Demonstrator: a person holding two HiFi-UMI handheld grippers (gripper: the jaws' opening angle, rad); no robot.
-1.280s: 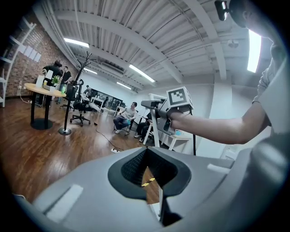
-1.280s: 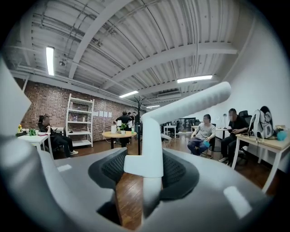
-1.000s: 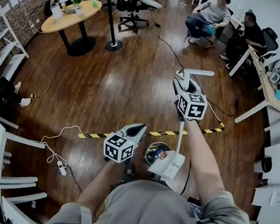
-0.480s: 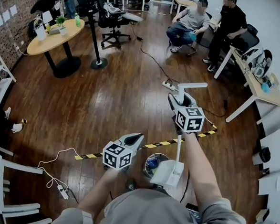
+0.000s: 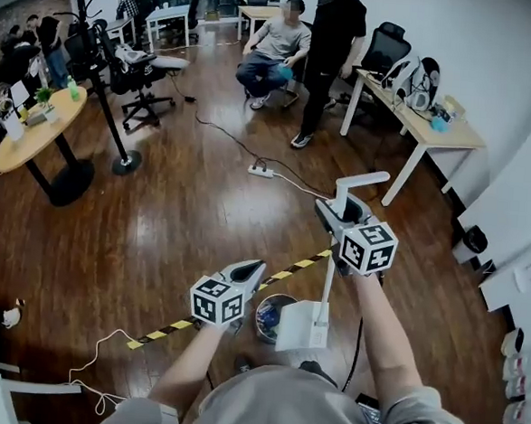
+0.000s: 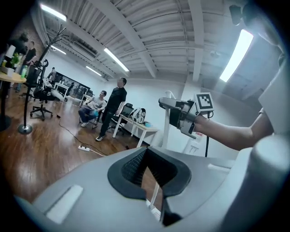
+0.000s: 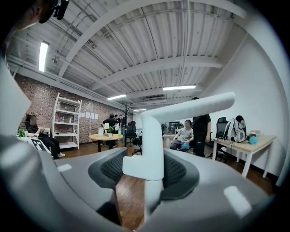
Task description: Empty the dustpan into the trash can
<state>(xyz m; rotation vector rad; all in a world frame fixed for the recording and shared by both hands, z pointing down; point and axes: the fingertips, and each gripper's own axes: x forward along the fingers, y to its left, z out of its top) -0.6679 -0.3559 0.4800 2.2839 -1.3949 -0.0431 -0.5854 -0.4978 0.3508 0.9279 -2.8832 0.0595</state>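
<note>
In the head view my right gripper [image 5: 341, 217] is shut on the upright white handle [image 5: 362, 180] of the dustpan. The dustpan's pan [image 5: 301, 325] hangs low, close beside the round trash can [image 5: 271, 312], which holds colourful litter. In the right gripper view that handle [image 7: 153, 136] stands between the dark pads [image 7: 179, 170] of my right gripper [image 7: 152, 159]. My left gripper [image 5: 251, 271] is shut and holds nothing, just left of the can. From the left gripper view, my left gripper [image 6: 146, 150] looks towards the right gripper [image 6: 182, 118] and the handle [image 6: 166, 103].
Yellow-black tape [image 5: 293, 271] crosses the wooden floor in front of the can. A power strip [image 5: 261, 170] with cables lies further out. Two people [image 5: 336, 39] are near a white desk [image 5: 417, 117]; an office chair [image 5: 139, 71] and a round table [image 5: 35, 132] are at the left.
The head view has swung round the room, bringing the people to the top middle. My right gripper has carried the dustpan along, its pan still beside the can. The left gripper has shifted too.
</note>
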